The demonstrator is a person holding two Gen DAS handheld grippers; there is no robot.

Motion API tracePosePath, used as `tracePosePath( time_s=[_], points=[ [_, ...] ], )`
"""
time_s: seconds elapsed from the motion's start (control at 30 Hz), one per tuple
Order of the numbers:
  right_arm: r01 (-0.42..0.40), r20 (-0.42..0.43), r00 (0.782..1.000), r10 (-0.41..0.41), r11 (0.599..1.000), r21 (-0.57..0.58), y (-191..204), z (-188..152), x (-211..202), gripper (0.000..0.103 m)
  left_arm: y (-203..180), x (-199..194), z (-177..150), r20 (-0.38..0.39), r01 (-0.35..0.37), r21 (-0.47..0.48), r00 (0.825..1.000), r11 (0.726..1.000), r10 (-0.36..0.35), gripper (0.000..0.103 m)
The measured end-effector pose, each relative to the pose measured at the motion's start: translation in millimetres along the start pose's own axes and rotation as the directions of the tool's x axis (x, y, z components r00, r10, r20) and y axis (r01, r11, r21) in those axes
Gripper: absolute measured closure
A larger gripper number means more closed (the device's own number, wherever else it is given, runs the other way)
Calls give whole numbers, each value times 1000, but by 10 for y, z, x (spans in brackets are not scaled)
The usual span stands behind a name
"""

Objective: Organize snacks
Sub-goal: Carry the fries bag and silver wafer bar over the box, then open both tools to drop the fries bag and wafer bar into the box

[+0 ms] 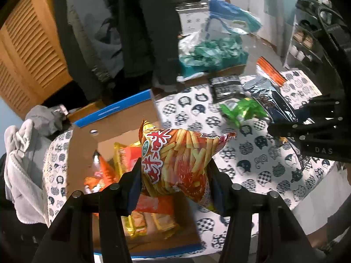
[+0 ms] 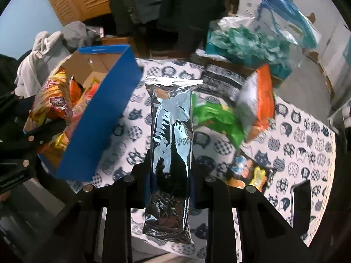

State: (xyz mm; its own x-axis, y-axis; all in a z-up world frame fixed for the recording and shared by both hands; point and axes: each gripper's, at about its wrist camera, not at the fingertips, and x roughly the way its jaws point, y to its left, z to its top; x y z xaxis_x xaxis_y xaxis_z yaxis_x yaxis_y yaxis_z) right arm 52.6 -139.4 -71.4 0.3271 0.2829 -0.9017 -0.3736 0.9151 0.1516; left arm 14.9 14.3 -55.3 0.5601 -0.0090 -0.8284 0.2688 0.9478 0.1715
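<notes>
My left gripper point(image 1: 174, 173) is shut on an orange bag of fries-style snacks point(image 1: 182, 162), held above the open blue cardboard box point(image 1: 114, 109) that holds several orange and yellow snack packs point(image 1: 142, 221). My right gripper point(image 2: 171, 175) is shut on a long shiny silver packet point(image 2: 171, 144), hanging over the cat-print tablecloth point(image 2: 307, 144) to the right of the blue box point(image 2: 98, 118). The right gripper point(image 1: 307, 131) shows at the right edge of the left wrist view. At the left edge of the right wrist view I see the left gripper point(image 2: 33, 129) with its orange bag point(image 2: 52, 100).
A green packet point(image 2: 219, 118), an orange-and-white bag point(image 2: 258, 100), a dark striped packet point(image 2: 223, 81) and small colourful snacks point(image 2: 250, 173) lie on the cloth. A teal plastic bag of items point(image 2: 245, 41) sits at the back. Grey clothing point(image 1: 24, 153) hangs left of the box.
</notes>
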Motion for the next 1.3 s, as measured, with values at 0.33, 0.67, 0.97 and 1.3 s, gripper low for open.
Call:
tracePosePath(
  time_s=[0.33,0.67,0.97,1.3],
  points=[
    [-33,-4,999,33,998,-59,444,297,112,78,480,38,-142,-8,-39,-76,999,996,39,47],
    [-73,-21,997,71,992,-99,847,545,263,78,1011,236,-318,-60,-96,-168,994,981,87,47],
    [-116,-41,993,112,986,-120,1196,758,415,78,1337,416,-477,-123,-131,-230,987,964,104,47],
    [-169,-81,984,160,978,-125,1494,916,633,78,1436,620,-613,-212,-162,-224,971,961,114,44]
  ],
)
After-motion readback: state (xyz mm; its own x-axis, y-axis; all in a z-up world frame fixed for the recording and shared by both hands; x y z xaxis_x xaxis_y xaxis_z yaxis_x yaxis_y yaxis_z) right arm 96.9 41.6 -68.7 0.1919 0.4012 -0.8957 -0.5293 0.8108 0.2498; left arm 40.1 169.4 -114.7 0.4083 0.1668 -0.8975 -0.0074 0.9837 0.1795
